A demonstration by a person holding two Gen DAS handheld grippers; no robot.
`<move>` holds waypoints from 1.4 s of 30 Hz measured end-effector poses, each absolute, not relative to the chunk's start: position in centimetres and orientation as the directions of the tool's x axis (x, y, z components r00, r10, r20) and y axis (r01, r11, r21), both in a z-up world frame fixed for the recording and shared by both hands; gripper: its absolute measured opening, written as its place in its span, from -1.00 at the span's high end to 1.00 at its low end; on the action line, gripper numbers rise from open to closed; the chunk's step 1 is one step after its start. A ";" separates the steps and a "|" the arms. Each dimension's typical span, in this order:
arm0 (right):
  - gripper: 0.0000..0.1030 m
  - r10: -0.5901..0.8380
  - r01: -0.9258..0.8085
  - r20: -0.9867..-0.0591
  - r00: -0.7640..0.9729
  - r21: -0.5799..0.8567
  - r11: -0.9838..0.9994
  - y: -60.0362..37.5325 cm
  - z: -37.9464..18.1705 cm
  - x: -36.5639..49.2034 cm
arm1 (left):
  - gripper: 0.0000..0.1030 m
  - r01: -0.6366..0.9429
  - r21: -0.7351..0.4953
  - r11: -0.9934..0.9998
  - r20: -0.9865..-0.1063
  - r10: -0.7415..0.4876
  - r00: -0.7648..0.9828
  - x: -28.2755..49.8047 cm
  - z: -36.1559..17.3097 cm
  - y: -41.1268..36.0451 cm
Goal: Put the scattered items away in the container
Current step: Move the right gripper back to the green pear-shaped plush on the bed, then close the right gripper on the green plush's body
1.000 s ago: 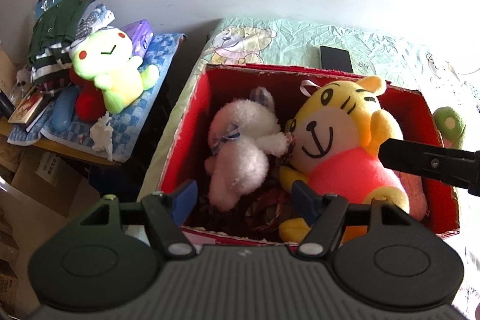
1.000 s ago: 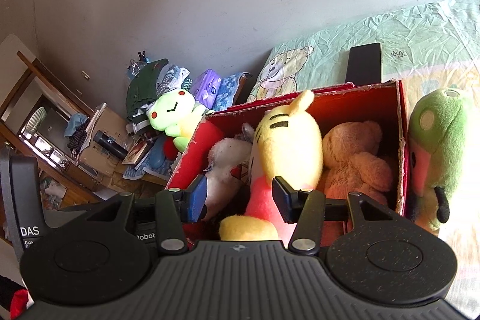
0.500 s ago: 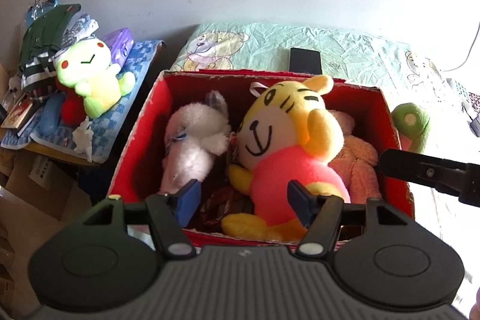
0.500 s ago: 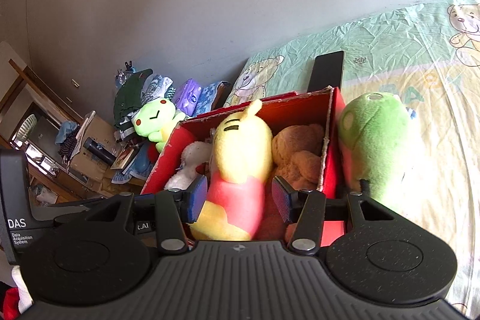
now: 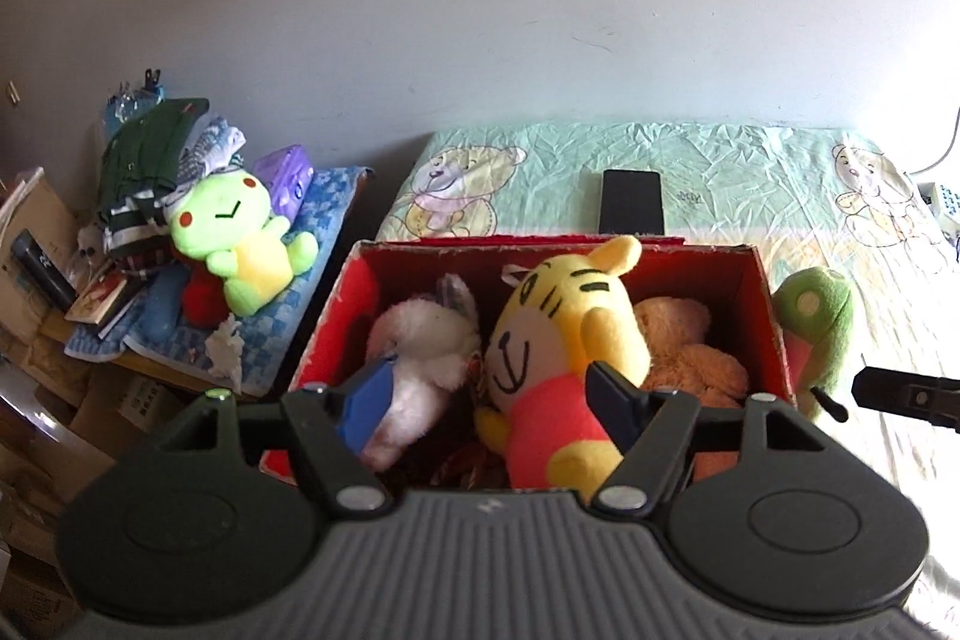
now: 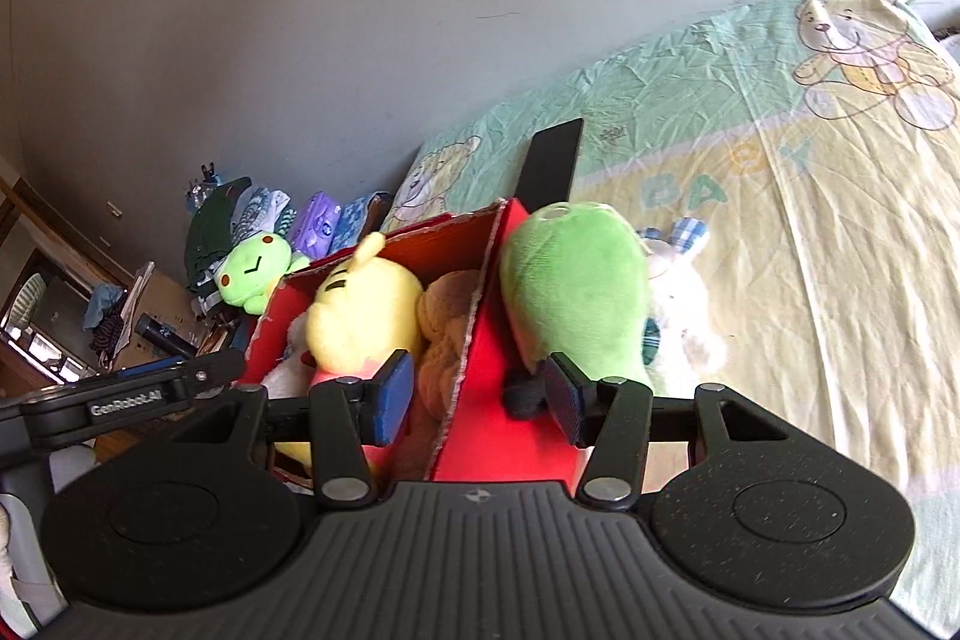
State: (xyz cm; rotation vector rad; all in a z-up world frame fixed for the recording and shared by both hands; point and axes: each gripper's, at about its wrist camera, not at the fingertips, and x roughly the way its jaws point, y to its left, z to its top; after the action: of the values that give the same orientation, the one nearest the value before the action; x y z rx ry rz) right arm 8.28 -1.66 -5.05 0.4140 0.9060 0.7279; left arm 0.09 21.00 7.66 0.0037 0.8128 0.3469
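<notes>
A red cardboard box (image 5: 774,316) (image 6: 480,352) stands on the bed. Inside it lie a white plush (image 5: 420,340), a yellow tiger plush (image 5: 558,334) (image 6: 360,316) and a brown bear plush (image 5: 690,346) (image 6: 447,316). A green plush (image 5: 816,316) (image 6: 570,292) leans on the box's right outer wall, and a white plush with a checked ear (image 6: 678,292) lies just beyond it. My left gripper (image 5: 489,394) hovers open above the box. My right gripper (image 6: 477,394) is open over the box's right wall, its right finger near the green plush.
A black phone (image 5: 631,209) (image 6: 549,157) lies on the bear-print sheet behind the box. Left of the bed, a side table holds a lime frog plush (image 5: 240,238), clothes and books. The wall runs close behind. Bare sheet extends to the right (image 6: 840,250).
Both grippers have drawn back and shifted right. The right gripper moved from over the tiger to the box's right wall, bringing the green plush and the white plush beyond into view.
</notes>
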 end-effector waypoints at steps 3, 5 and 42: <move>-0.03 0.700 -0.364 -0.580 0.417 0.598 0.713 -2.9 -5.6 8.8 | -0.33 -0.249 0.058 0.967 -0.726 0.212 0.655 0.3 7.6 19.8; -0.03 0.693 -0.357 -0.588 0.417 0.596 0.720 -3.5 -5.9 9.2 | -0.28 -0.210 0.004 0.978 -0.737 0.145 0.660 0.6 7.2 18.7; -0.21 0.777 -0.310 -0.570 0.268 0.712 0.630 -9.5 -10.3 16.3 | -0.35 0.134 -0.192 0.972 -0.723 -0.232 0.650 5.1 2.6 8.7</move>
State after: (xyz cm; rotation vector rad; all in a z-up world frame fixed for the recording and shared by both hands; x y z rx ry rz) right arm 16.32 -9.53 -10.31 0.5207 1.0629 0.7788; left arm 5.09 8.68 2.62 -0.1248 0.8377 -0.2085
